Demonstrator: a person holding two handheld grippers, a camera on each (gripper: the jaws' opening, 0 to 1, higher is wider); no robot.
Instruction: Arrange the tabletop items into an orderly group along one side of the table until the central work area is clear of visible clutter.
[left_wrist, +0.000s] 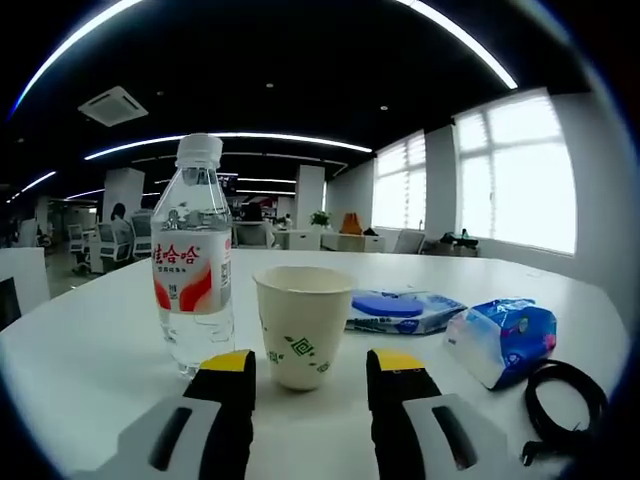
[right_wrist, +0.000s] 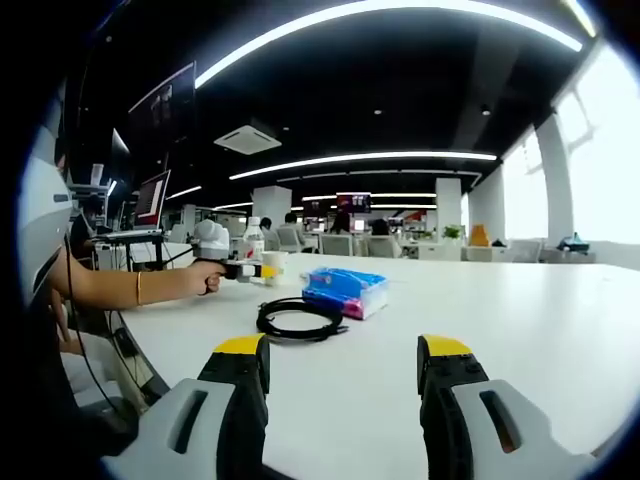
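Note:
In the left gripper view a paper cup with a green print stands on the white table, right at my left gripper's open yellow-tipped jaws, with a gap on each side. A clear water bottle with a red label stands just left of the cup. Behind the cup lies a wet wipes pack with a blue lid, and a blue tissue pack sits to the right. My right gripper is open over bare table, short of a coiled black cable and the tissue pack.
In the right gripper view a hand holds the left gripper at the cup and bottle near the table's left edge. The black cable lies right of the tissue pack. Office desks and chairs stand beyond the table.

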